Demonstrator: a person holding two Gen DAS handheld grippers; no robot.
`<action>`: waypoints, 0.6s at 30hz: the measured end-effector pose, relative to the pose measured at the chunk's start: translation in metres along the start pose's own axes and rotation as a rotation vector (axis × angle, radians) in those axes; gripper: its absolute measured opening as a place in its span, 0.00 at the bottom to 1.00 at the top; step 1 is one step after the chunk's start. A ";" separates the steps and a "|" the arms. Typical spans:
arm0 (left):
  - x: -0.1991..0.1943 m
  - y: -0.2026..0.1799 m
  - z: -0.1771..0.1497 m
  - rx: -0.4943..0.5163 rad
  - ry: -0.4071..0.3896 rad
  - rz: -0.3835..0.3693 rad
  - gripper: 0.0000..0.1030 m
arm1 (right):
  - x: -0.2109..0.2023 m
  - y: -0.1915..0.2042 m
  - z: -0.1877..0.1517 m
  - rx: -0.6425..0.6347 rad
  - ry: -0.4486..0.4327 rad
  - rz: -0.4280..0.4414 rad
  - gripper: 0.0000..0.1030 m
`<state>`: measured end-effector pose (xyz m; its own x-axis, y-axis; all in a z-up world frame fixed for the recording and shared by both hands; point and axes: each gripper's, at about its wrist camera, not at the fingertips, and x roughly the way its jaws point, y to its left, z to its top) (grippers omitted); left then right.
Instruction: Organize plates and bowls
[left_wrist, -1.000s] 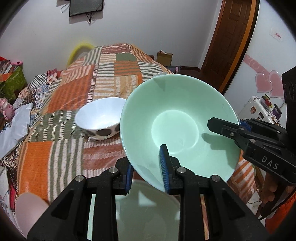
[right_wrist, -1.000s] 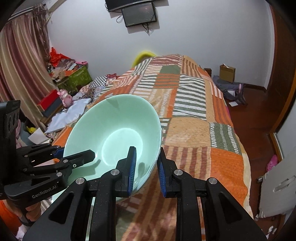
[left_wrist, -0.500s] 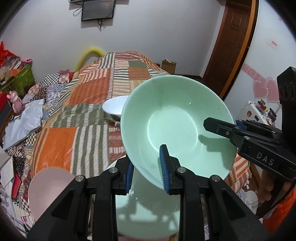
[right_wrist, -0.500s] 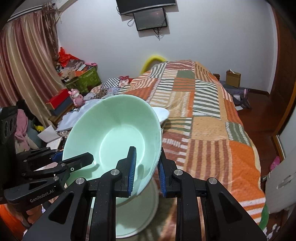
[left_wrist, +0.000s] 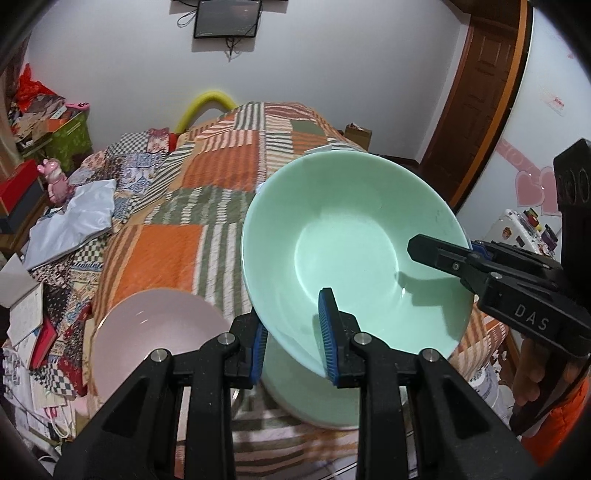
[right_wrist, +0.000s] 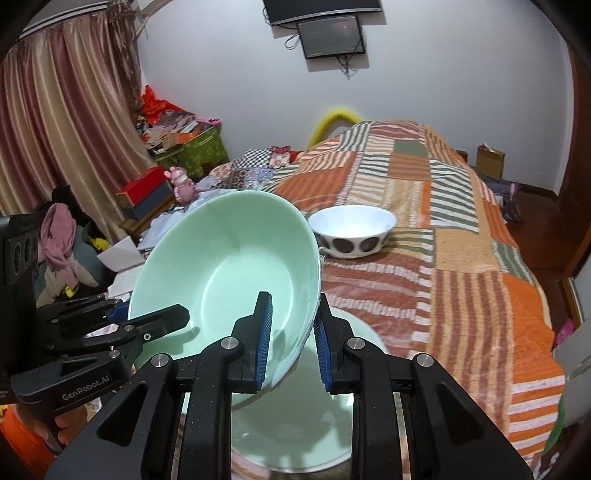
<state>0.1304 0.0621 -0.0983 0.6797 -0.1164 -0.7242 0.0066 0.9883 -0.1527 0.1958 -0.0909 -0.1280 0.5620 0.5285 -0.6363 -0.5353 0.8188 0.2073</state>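
Green bowl (left_wrist: 351, 251) carried nearer, underside hidden

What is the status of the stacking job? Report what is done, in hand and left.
Done: little that shows; a pale green dish lies on the quilt as a possible stack base. In hand: the left gripper and right gripper both clamp the rim of the green bowl, held tilted above that dish. Left: seat it, then deal with the spotted white bowl and the pink plate.

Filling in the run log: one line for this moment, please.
held: green bowl | left tool: shut on rim | right tool: shut on rim | below: second green dish | pose: tilted
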 end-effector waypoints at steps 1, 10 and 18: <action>-0.001 0.003 -0.002 -0.002 0.001 0.004 0.25 | 0.003 0.005 -0.001 -0.005 0.003 0.007 0.20; -0.012 0.044 -0.020 -0.054 0.005 0.053 0.25 | 0.027 0.043 -0.006 -0.046 0.041 0.066 0.20; -0.012 0.078 -0.033 -0.100 0.022 0.095 0.25 | 0.052 0.067 -0.006 -0.074 0.078 0.108 0.20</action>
<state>0.0986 0.1375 -0.1235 0.6578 -0.0262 -0.7528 -0.1308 0.9802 -0.1485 0.1850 -0.0101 -0.1518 0.4492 0.5911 -0.6700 -0.6369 0.7377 0.2239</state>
